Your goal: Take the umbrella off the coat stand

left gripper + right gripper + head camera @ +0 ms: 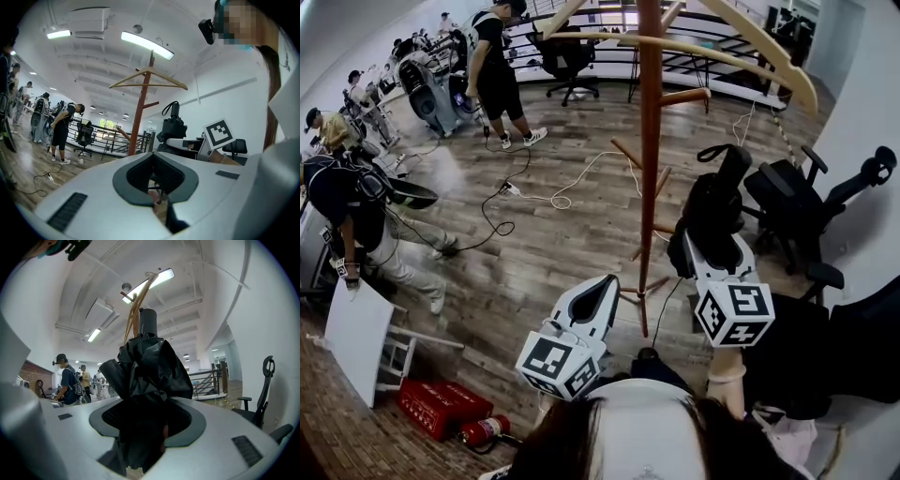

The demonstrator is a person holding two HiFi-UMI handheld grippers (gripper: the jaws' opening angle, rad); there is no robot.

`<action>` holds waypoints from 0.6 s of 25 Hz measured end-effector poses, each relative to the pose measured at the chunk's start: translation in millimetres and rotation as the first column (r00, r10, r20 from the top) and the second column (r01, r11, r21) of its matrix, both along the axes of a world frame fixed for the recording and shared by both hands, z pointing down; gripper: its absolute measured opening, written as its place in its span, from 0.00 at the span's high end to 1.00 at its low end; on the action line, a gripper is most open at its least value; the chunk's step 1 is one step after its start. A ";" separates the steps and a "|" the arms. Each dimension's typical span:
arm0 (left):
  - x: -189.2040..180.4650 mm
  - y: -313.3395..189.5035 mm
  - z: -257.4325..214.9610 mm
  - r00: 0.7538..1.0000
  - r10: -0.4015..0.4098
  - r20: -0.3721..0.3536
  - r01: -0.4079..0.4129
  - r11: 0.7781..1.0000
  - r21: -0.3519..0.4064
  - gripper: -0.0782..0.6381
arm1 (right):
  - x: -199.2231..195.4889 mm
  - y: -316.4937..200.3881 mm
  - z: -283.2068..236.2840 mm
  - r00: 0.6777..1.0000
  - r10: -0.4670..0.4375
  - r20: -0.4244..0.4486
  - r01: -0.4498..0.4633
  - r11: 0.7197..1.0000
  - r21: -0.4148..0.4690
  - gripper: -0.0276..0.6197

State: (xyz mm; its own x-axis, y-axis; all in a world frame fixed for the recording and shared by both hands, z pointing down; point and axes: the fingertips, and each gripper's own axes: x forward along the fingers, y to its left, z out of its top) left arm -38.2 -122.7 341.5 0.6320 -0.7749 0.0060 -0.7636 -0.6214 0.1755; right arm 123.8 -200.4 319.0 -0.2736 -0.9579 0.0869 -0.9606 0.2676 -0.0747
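Note:
The brown wooden coat stand point(649, 141) rises from the wood floor in the middle of the head view, with short pegs along its pole. A folded black umbrella point(712, 206) stands upright just right of the pole, apart from it, its strap loop on top. My right gripper point(706, 234) is shut on its bunched fabric. The umbrella point(147, 366) fills the right gripper view and sits between the jaws of the right gripper point(147, 404). My left gripper point(612, 281) hovers lower left of the stand, tips together and empty. The left gripper view shows the pole point(140, 117), the umbrella point(174, 126) and the left gripper point(152, 157).
Black office chairs point(806, 202) stand right of the umbrella. White and black cables point(553, 192) trail over the floor left of the stand. Several people work at the far left. A red case point(441, 405) and a fire extinguisher point(483, 431) lie at lower left.

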 end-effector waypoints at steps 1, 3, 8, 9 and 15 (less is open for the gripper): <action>-0.6 1.7 0.5 1.000 0.004 0.000 -0.004 1.000 -0.001 0.88 | -1.1 2.1 0.6 1.000 0.003 -0.002 -0.003 1.000 -0.001 0.58; -3.0 5.4 1.9 1.000 0.010 0.001 -0.010 1.000 -0.002 0.88 | -4.2 6.7 2.8 1.000 0.006 -0.003 -0.006 1.000 -0.004 0.58; -11.0 13.7 3.4 1.000 0.015 -0.004 -0.015 1.000 -0.006 0.88 | -11.4 18.2 6.7 1.000 0.017 -0.011 -0.017 1.000 -0.008 0.58; -12.0 15.4 3.9 1.000 0.021 -0.003 -0.021 1.000 -0.007 0.88 | -13.0 20.3 7.3 1.000 0.019 -0.015 -0.019 1.000 -0.008 0.58; -15.8 28.2 8.0 0.999 0.042 -0.005 -0.042 0.999 -0.013 0.88 | -19.3 36.2 12.0 0.999 0.030 -0.026 -0.031 0.999 -0.009 0.58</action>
State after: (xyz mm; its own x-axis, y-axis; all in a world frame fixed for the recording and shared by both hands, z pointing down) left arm -54.0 -94.5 349.5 0.6639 -0.7477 0.0125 -0.7361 -0.6504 0.1875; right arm 104.4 -164.1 331.0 -0.2419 -0.9649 0.1023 -0.9700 0.2376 -0.0523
